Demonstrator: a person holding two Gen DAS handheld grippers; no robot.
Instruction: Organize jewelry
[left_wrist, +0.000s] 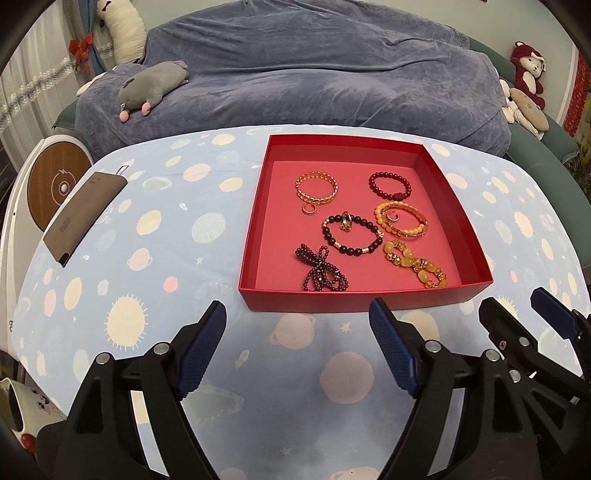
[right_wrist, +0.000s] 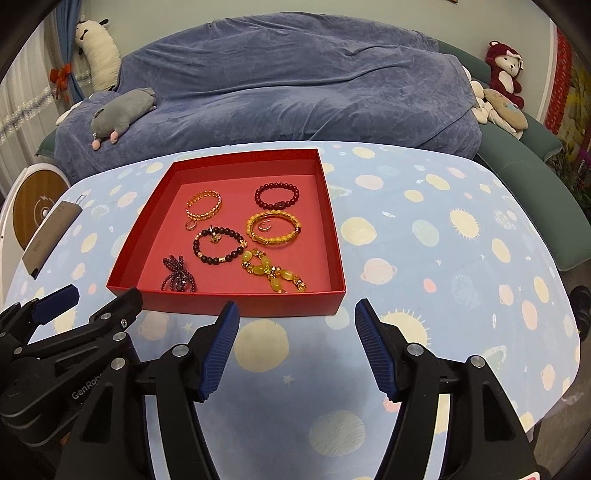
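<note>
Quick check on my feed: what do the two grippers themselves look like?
Both match: the left gripper and right gripper have black plastic bodies with silver pivot pins and dark blue ribbed finger pads. The left's body bears pale lettering, partly cut off. No cables or sleeves visible.

A matt red cardboard look is shown by the box (left_wrist: 436, 295), its floor a paler, smooth pink-red. Under the box, a soft printed cloth (left_wrist: 184, 266) is seen, lightly creased. Inside the box, shiny gold metal is shown by the bangle (left_wrist: 316, 188) at the far left, glossy dark red beads by the bracelet (left_wrist: 390, 186) at the far right, and translucent glossy yellow beads by the strand (left_wrist: 415, 264) at the near right. Ribbed matt blue pads (left_wrist: 201, 354) are carried on black matt plastic fingers with small bright metal pins. Behind the box, a plush, velvety blue cover (left_wrist: 314, 74) is seen.
</note>
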